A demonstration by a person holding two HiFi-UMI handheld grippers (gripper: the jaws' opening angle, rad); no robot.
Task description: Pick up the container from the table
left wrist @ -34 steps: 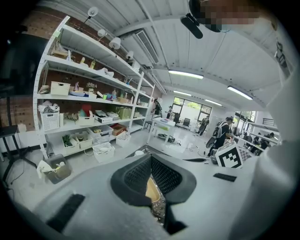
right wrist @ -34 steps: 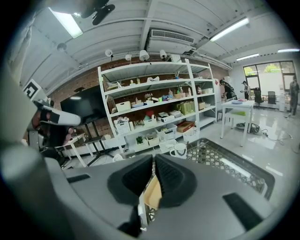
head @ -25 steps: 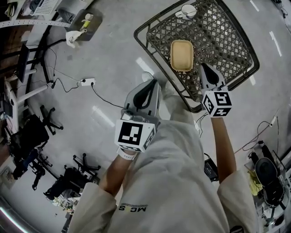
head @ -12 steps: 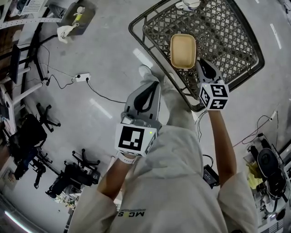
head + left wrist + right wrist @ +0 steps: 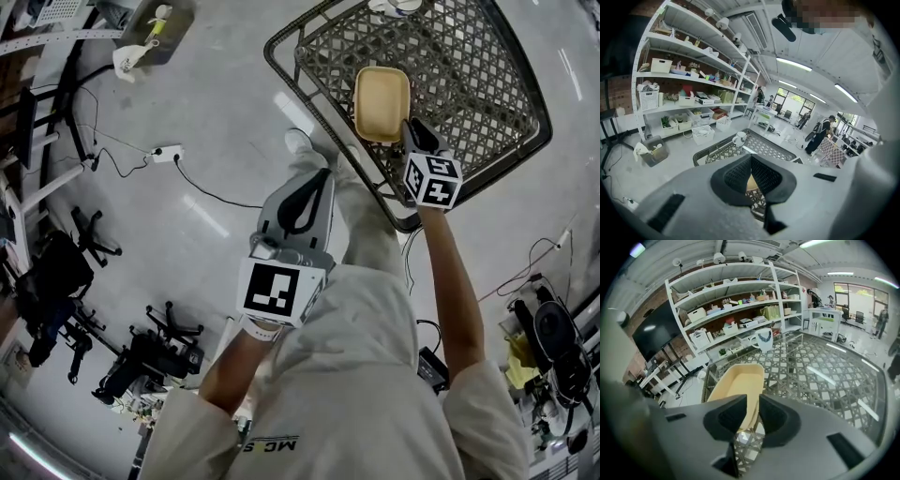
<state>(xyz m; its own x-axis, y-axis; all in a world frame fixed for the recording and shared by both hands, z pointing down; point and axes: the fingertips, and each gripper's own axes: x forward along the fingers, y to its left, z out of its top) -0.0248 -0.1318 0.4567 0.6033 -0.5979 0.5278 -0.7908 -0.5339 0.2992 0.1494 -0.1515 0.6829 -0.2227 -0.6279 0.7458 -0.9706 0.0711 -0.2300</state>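
Observation:
A shallow tan container (image 5: pixel 382 101) lies on the lattice-patterned table (image 5: pixel 305 98), near its front edge. My right gripper (image 5: pixel 413 128) reaches to the container's near end. In the right gripper view the container (image 5: pixel 736 385) runs away from the right gripper (image 5: pixel 753 403), whose jaws stand a narrow gap apart with the container's near wall pinched between them. The container still rests on the table. My left gripper (image 5: pixel 314 176) hangs short of the table over the floor, jaws together with nothing in them. In the left gripper view a sliver of the container (image 5: pixel 752 183) shows behind the left gripper (image 5: pixel 751 159).
A white mug (image 5: pixel 395 5) stands at the table's far side, also visible as the mug (image 5: pixel 763 340) beyond the container. White shelving (image 5: pixel 736 310) lines the wall behind. A power strip with cable (image 5: pixel 156 152), a grey bin (image 5: pixel 155 26) and office chairs (image 5: pixel 56 272) lie on the floor at left.
My right gripper has moved forward to the container's near end. The left gripper has hardly moved. The container stays on the table.

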